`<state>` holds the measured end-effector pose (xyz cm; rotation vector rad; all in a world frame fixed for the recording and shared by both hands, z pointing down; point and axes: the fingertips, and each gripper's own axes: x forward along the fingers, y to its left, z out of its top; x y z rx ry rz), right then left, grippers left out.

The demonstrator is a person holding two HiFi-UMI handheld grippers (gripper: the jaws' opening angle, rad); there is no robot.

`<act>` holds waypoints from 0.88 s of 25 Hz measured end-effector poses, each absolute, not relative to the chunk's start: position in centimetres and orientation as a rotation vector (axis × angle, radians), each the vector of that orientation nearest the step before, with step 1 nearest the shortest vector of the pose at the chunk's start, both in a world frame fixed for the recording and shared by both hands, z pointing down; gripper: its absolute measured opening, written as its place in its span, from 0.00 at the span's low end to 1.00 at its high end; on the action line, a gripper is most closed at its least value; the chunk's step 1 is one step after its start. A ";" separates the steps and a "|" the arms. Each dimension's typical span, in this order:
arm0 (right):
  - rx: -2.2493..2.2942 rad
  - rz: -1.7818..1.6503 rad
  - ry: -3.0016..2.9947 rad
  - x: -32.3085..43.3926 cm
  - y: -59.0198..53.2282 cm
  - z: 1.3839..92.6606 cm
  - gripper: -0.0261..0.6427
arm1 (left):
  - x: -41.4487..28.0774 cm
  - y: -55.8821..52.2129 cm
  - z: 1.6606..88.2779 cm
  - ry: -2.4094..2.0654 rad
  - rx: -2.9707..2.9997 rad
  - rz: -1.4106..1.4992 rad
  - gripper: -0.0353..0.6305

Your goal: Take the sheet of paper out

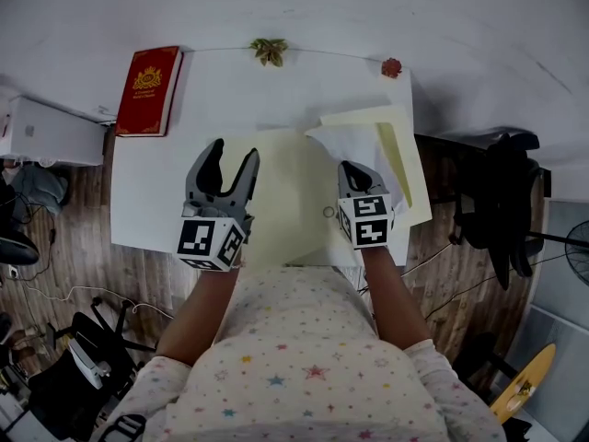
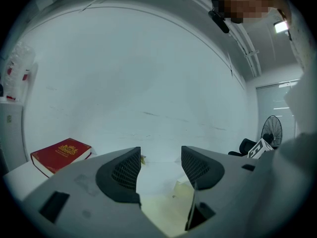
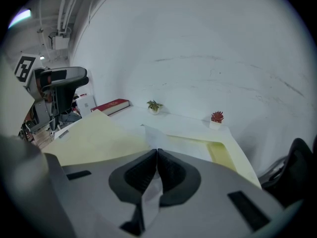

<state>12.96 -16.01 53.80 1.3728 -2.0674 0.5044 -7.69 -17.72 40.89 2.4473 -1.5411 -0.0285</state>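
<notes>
A pale yellow folder (image 1: pixel 285 196) lies open on the white table (image 1: pixel 147 201), its second leaf (image 1: pixel 405 159) spread out to the right. A white sheet of paper (image 1: pixel 345 141) rises from between the leaves. My right gripper (image 1: pixel 357 171) is shut on the sheet's near edge, and in the right gripper view the white sheet (image 3: pixel 154 137) runs out from between the closed right gripper (image 3: pixel 157 155) over the folder (image 3: pixel 94 138). My left gripper (image 1: pixel 234 155) hangs open above the folder's left part with nothing in it. In the left gripper view the left gripper (image 2: pixel 159 157) shows the folder (image 2: pixel 163 214) below.
A red book (image 1: pixel 147 90) lies at the table's far left corner. A small green plant (image 1: pixel 269 51) and a small red plant (image 1: pixel 392 66) stand along the far edge by the wall. A black chair (image 1: pixel 502 201) stands to the right and a white box (image 1: pixel 46 132) to the left.
</notes>
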 end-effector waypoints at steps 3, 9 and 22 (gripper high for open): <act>1.374 0.501 -2.077 12.8 -16.0 53.3 0.05 | -7.7 -17.5 40.5 -1.545 2.451 -0.033 0.44; 1.375 0.497 -2.104 12.5 -16.1 52.5 0.05 | -7.7 -17.2 40.0 -1.553 2.455 -0.037 0.44; 1.388 0.482 -2.170 11.1 -16.2 50.1 0.05 | -8.2 -17.1 39.2 -1.556 2.467 -0.056 0.44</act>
